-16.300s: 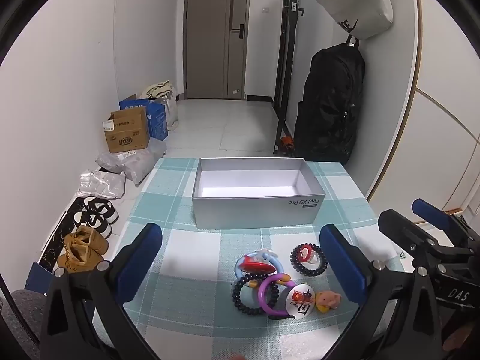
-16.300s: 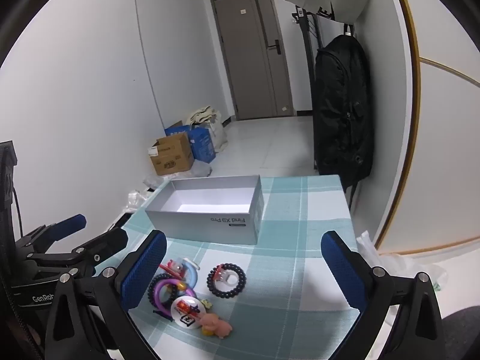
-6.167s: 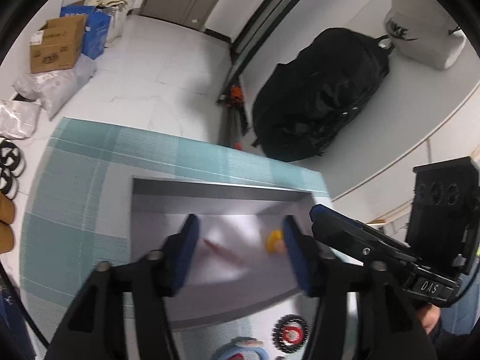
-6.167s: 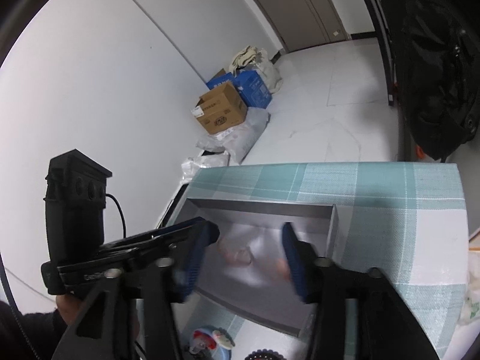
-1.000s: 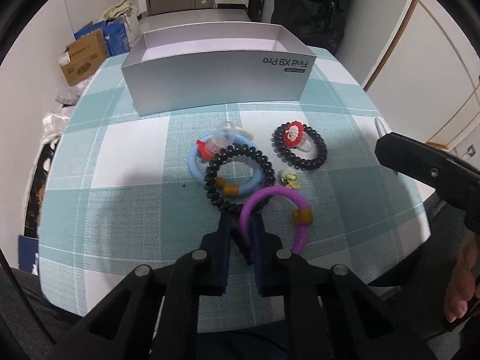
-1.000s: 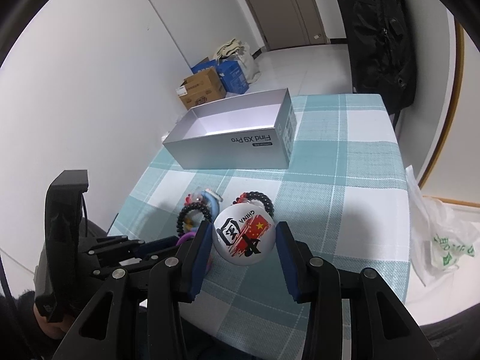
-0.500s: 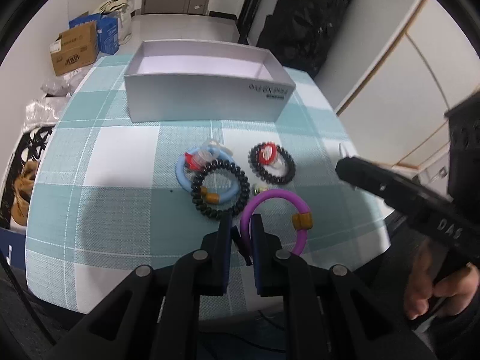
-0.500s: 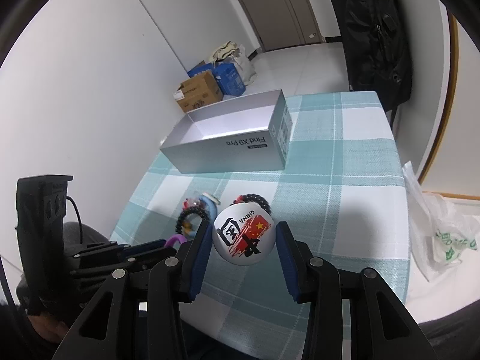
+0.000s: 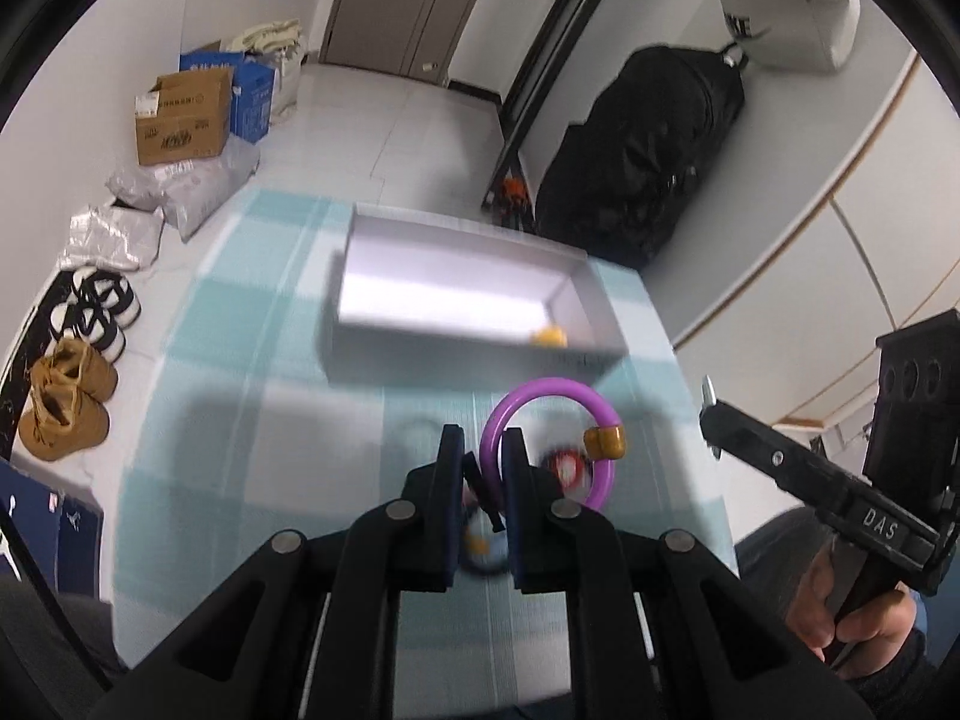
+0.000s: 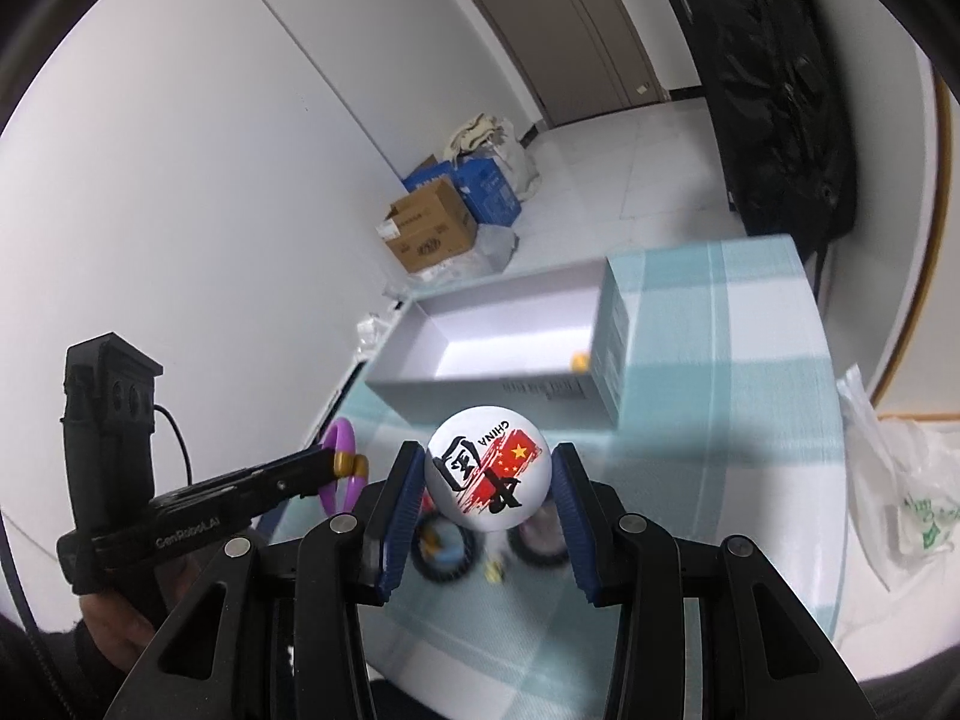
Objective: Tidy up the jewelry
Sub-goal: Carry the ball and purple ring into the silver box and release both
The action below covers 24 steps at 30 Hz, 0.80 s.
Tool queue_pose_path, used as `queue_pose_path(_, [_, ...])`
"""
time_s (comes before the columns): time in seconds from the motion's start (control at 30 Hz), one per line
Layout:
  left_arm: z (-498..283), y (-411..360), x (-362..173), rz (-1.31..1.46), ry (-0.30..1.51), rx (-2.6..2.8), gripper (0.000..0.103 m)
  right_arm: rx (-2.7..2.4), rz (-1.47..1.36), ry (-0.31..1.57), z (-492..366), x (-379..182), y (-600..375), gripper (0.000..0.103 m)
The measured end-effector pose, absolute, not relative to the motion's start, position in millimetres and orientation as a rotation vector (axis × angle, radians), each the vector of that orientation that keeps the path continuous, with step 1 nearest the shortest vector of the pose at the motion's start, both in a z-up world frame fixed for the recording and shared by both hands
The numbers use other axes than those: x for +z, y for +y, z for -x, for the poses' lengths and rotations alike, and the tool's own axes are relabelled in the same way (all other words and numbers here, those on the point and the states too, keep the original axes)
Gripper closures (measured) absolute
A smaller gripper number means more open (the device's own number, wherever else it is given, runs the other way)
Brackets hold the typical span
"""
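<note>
My left gripper [image 9: 483, 459] is shut on a purple bracelet [image 9: 528, 399] with a gold bead, held above the checked tablecloth just before the silver box [image 9: 462, 300]. It also shows in the right wrist view [image 10: 327, 462] with the purple bracelet [image 10: 339, 441]. My right gripper [image 10: 489, 480] is shut on a round white badge [image 10: 486, 474] with a red flag and "CHINA" print. The silver box [image 10: 498, 336] holds a small yellow piece [image 9: 549, 336]. Dark beaded bracelets [image 10: 444, 552] lie blurred on the cloth under the grippers.
The table carries a teal checked cloth [image 9: 240, 360]. Shoes [image 9: 66, 402], cardboard boxes [image 9: 180, 120] and bags lie on the floor to the left. A black backpack [image 9: 648, 138] hangs behind the table. A plastic bag [image 10: 906, 516] lies at the right.
Both grippers have risen and moved forward toward the silver box with their items still held. The jewelry on the cloth now lies under and behind the fingers.
</note>
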<state>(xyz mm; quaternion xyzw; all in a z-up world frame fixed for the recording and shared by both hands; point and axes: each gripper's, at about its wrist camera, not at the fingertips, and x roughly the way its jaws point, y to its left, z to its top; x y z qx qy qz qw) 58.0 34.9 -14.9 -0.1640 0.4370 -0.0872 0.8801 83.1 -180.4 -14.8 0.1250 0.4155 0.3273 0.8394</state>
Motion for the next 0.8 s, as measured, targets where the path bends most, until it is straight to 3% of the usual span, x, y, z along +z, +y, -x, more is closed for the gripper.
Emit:
queue_pose_path(0.33, [-100.0, 50.0, -8.8, 0.339, 0.906, -0.182, 0.095, 0.730, -0.270, 0.842, -130.0, 9.9, -145.8, 0.061])
queue_pose_path(0.8, [-142.8, 56.3, -27.6, 0.325, 0.973, -0.188, 0.095, 0.712, -0.286, 0.903, -185.0, -12.9, -122.7, 0.061])
